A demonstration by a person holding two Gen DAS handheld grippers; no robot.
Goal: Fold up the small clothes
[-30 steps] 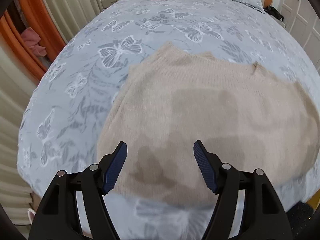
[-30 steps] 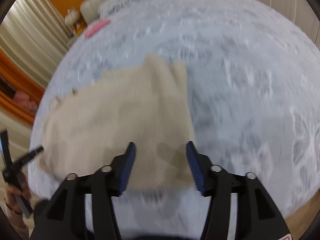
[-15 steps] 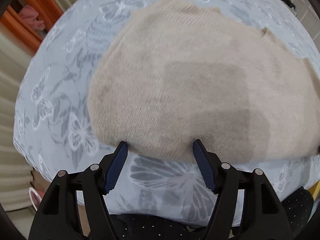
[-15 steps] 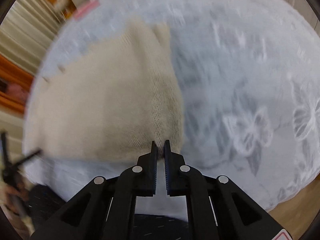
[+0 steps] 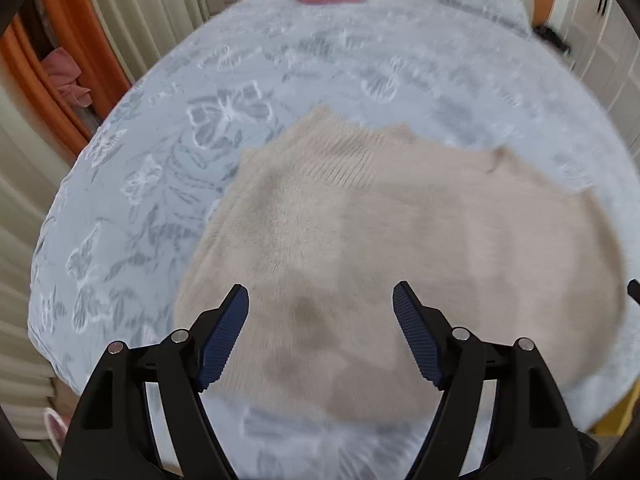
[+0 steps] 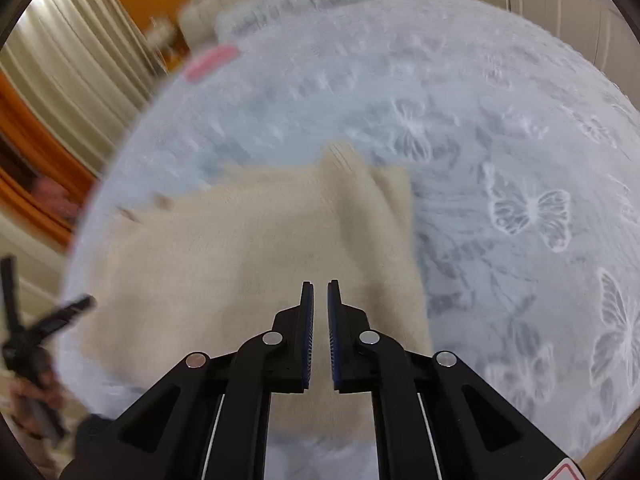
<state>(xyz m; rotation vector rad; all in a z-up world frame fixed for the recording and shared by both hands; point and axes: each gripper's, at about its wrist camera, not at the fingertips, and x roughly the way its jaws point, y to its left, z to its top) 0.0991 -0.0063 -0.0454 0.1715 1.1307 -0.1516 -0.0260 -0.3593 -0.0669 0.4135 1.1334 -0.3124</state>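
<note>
Beige knit sweater [image 5: 400,248] flat on grey butterfly-print bedspread [image 5: 168,184], long axis left-right | left gripper [image 5: 320,312] jaws wide, above near hem | right gripper [image 6: 320,300] jaws nearly closed, nothing visibly pinched, over right end | both equally near.

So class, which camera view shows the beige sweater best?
Left wrist view: the sweater lies wide across the frame, its ribbed band visible between open fingers. In the right wrist view the sweater is blurrier and the near-closed right gripper hides its near edge.
</note>
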